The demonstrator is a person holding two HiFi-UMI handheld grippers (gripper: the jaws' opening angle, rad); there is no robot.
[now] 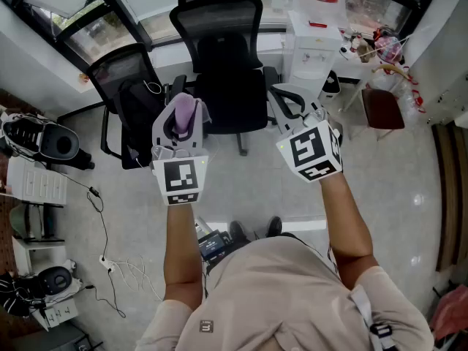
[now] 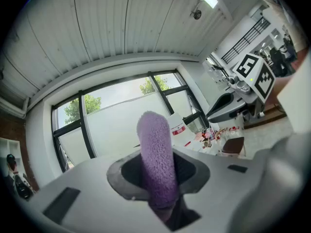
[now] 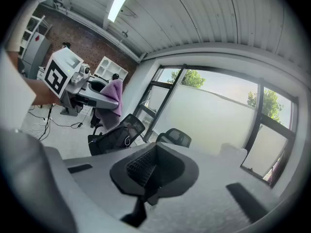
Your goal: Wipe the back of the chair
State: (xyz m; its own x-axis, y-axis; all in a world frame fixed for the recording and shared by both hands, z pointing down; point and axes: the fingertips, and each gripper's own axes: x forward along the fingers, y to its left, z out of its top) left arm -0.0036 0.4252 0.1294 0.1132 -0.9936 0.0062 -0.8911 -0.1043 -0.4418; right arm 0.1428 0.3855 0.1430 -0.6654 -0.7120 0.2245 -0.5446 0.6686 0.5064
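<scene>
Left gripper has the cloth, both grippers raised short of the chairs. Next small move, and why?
Probably carry the left gripper forward to the mesh backrest of the middle office chair. Its jaws are shut on the purple cloth, but the cloth touches no chair. The right gripper is shut and empty.

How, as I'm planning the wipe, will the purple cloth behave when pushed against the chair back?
Probably soft and compliant: the purple cloth looks fuzzy. Likely light, yet bunched firm where the left gripper clamps it upright.
</scene>
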